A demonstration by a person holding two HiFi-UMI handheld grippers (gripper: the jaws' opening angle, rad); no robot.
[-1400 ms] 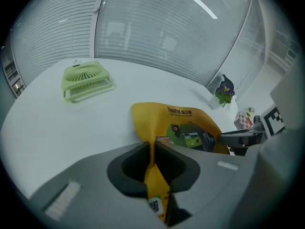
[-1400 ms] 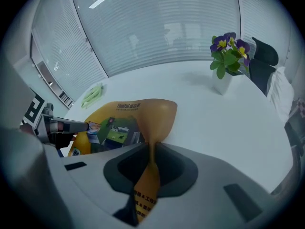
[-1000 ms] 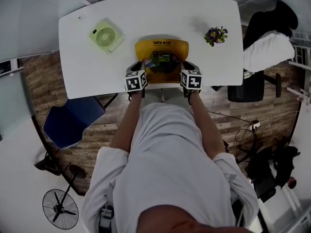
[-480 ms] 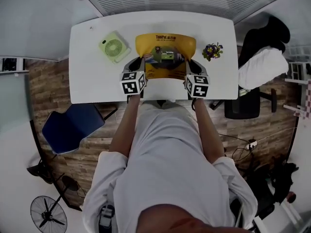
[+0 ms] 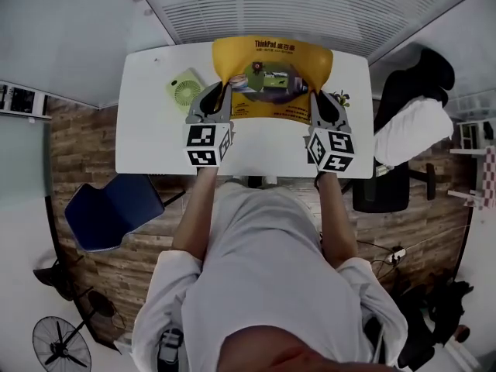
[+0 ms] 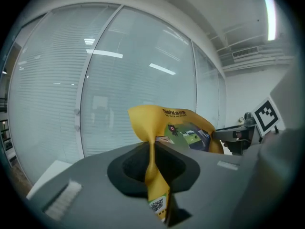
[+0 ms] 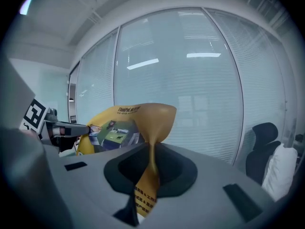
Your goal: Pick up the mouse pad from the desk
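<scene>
The yellow, printed, flexible mouse pad (image 5: 271,76) was held up in the air, clear of the white rectangular desk (image 5: 155,138), and spanned the two grippers in front of the person. The left gripper (image 5: 223,93) had its jaws closed on the pad's left edge. In the left gripper view the thin yellow sheet ran pinched between the dark pads, a corner with a small square code stuck out toward the camera, and the rest fanned out beyond. The right gripper (image 5: 316,99) was clamped the same way on the pad's right edge, with lines of print showing on the pinched corner. The mouse pad bowed between them, its printed face turned toward the head camera. On the desk a small light-green square fan (image 5: 184,90) lay to the left, and a small pot of purple flowers (image 5: 342,98) showed just beside the right gripper. A blue chair (image 5: 112,208) stood left of the desk, and a black office chair draped with white cloth (image 5: 415,122) stood to its right.
</scene>
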